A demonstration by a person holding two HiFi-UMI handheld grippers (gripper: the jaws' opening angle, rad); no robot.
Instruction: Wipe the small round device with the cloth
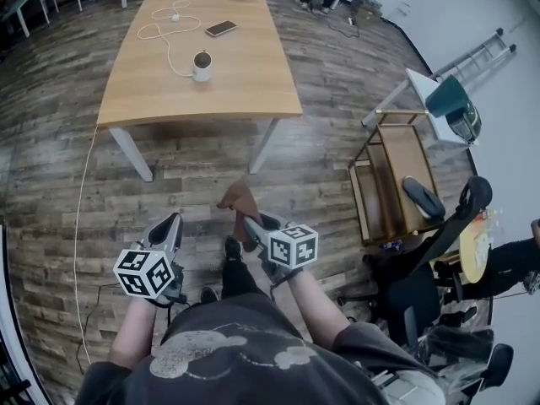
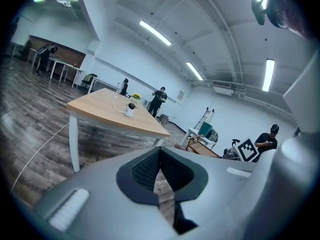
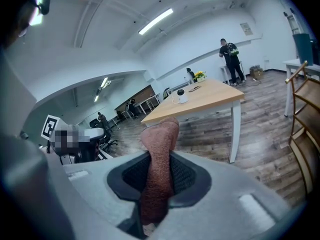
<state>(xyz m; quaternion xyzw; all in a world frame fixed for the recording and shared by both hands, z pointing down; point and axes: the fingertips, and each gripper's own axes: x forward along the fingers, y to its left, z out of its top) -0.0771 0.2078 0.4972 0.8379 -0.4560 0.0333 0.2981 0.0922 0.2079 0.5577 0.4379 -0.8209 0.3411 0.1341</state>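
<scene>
Cloth (image 3: 161,134) pinched in right gripper (image 3: 160,156) — device (image 1: 202,66) well ahead on table (image 1: 249,78); left gripper (image 2: 159,151) pressed together.

Bright, even indoor light with a cool bluish cast in both gripper views. Ceiling strip lights (image 2: 155,32) blow out to pure white. The floor (image 3: 265,134) has pale sheen and shadows are weak. Heavy fisheye everywhere: boards bend in the head view, and both gripper views have black rounded corners. My left gripper (image 2: 160,156) and my right gripper (image 3: 159,159) sit close to the lens, so their bodies go soft. The cloth (image 3: 159,144) I'm pinching still shows its nap. The far room is sharper.
</scene>
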